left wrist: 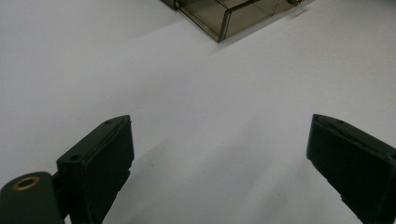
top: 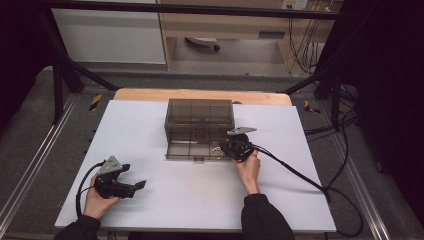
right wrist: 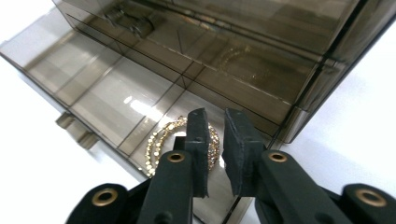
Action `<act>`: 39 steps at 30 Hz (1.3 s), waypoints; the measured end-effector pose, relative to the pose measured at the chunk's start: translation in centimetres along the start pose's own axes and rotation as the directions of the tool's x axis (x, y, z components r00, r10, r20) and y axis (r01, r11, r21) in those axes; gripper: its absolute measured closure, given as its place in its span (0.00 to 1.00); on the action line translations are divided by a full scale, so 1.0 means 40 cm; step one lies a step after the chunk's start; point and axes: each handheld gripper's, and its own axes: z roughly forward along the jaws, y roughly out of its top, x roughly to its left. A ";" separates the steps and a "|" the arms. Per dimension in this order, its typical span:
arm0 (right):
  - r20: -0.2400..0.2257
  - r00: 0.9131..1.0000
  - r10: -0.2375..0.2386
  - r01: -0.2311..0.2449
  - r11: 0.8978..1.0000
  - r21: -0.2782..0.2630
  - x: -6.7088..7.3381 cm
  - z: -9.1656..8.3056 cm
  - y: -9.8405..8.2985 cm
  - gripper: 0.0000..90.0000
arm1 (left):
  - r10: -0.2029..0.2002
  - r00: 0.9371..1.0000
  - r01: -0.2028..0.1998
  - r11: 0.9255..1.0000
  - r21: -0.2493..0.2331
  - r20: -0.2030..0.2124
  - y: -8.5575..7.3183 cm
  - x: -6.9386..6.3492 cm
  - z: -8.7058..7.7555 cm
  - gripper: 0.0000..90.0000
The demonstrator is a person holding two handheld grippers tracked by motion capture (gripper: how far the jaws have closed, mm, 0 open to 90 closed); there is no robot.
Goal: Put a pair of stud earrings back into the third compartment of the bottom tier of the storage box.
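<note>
A sparkly gold rhinestone bracelet (right wrist: 161, 140) sits in the front right compartment of the pulled-out drawer of a smoky see-through plastic organiser box (top: 199, 117) mid-table. The right gripper (right wrist: 215, 122) hangs right over it, jaws nearly together with a thin gap, clamping nothing. The left gripper (top: 131, 175) sits well off near the white table's (top: 200, 200) front-left corner, jaws wide apart.

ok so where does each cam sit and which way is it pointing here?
High view: above the person's side, looking forward and down on the white table; both forearms, left gripper and right gripper show.
Left gripper view: rides the left gripper, looks over bare table toward a corner of the smoky drawer box; jaws wide apart.
Right gripper view: rides the right gripper, looks down into the open drawer at a gold bracelet; jaws nearly closed.
Shared: all three see the drawer box.
</note>
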 end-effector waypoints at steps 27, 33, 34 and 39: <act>-0.072 0.997 0.032 -0.042 0.989 -0.143 -0.058 -0.210 -0.044 0.18 | 0.001 1.000 -0.001 1.000 0.001 0.000 0.000 -0.001 0.000 0.08; -0.095 0.995 0.028 -0.043 0.987 -0.158 -0.075 -0.232 -0.083 0.05 | 0.002 1.000 -0.002 1.000 0.000 0.001 0.000 -0.002 0.001 0.08; -0.103 0.994 0.029 -0.045 0.987 -0.156 -0.078 -0.234 -0.090 0.04 | 0.002 1.000 -0.002 1.000 0.001 0.001 0.000 -0.002 0.001 0.08; -0.139 0.990 0.029 -0.051 0.987 -0.155 -0.089 -0.242 -0.132 0.03 | 0.003 1.000 -0.003 1.000 0.002 0.001 0.000 -0.003 0.002 0.08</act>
